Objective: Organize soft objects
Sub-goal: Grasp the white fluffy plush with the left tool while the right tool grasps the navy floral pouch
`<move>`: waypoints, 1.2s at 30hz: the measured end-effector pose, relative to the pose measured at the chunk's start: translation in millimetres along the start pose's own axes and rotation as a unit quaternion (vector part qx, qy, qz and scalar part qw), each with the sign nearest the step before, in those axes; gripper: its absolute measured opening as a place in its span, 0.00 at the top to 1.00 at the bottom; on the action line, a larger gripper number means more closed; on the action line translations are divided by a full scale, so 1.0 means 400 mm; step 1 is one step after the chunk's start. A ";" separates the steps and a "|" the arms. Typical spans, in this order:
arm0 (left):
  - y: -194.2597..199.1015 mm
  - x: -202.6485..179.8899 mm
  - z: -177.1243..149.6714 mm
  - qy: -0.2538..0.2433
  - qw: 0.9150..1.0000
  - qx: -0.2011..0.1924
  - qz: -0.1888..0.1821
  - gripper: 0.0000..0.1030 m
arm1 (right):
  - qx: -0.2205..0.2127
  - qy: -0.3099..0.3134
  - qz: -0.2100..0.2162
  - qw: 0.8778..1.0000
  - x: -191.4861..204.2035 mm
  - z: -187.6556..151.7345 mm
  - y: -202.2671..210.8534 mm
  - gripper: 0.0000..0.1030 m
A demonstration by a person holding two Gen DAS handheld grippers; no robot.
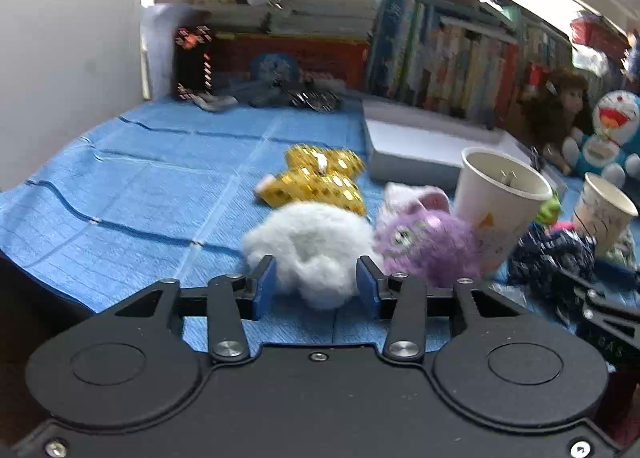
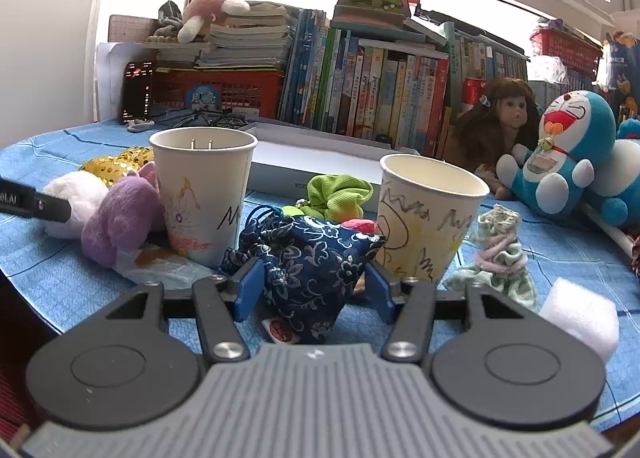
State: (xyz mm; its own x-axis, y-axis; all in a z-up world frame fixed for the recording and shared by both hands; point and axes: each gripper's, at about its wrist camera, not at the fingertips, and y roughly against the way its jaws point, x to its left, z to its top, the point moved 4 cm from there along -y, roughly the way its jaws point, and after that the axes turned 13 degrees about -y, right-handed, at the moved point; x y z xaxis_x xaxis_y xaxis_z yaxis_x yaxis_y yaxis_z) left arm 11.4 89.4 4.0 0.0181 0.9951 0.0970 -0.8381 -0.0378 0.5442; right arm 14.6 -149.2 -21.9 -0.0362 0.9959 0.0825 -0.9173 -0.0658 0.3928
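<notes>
In the left wrist view my left gripper (image 1: 316, 286) is open, its blue pads on either side of a white fluffy ball (image 1: 312, 250) lying on the blue cloth. A purple plush cat (image 1: 424, 242) lies right of it, a gold sequin pouch (image 1: 320, 181) behind. In the right wrist view my right gripper (image 2: 314, 290) is open around a navy floral pouch (image 2: 316, 262). Two paper cups stand behind it, one left (image 2: 204, 193), one right (image 2: 428, 217). A green scrunchie (image 2: 340, 193) lies between the cups. A pale green scrunchie (image 2: 500, 262) lies at the right.
A white foam block (image 2: 580, 318) lies at the near right. A flat white box (image 2: 320, 157), rows of books (image 2: 380, 93), a doll (image 2: 500, 113) and a Doraemon plush (image 2: 572, 153) line the back. The left gripper's finger (image 2: 36, 201) shows at the left edge.
</notes>
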 end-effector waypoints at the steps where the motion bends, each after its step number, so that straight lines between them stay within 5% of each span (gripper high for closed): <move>1: 0.002 0.005 0.003 0.001 1.000 -0.005 0.011 0.42 | 0.000 -0.003 0.001 1.000 -0.001 0.000 -0.002 0.31; 4: -0.006 0.018 0.011 -0.004 1.000 -0.009 0.022 0.22 | 0.006 -0.007 0.004 1.000 -0.003 0.001 -0.010 0.28; 14: -0.070 0.018 0.002 -0.042 0.998 0.027 -0.037 0.14 | 0.019 0.000 0.013 1.000 0.004 -0.001 -0.035 0.20; 25: -0.095 -0.010 0.007 -0.107 0.994 0.003 -0.010 0.03 | 0.019 0.013 0.011 1.000 0.012 0.003 -0.058 0.18; 36: -0.117 0.021 -0.002 -0.064 0.997 -0.016 -0.040 0.03 | 0.022 0.020 0.013 0.999 0.019 0.002 -0.070 0.18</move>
State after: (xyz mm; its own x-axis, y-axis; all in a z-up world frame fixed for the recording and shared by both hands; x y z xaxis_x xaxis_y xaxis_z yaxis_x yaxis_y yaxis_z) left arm 50.5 99.6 -21.2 0.1530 0.9749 0.1617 -0.8483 0.0457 0.5275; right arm 40.1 -139.9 -31.7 -0.0761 0.9954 0.0576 -0.8978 -0.0935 0.4305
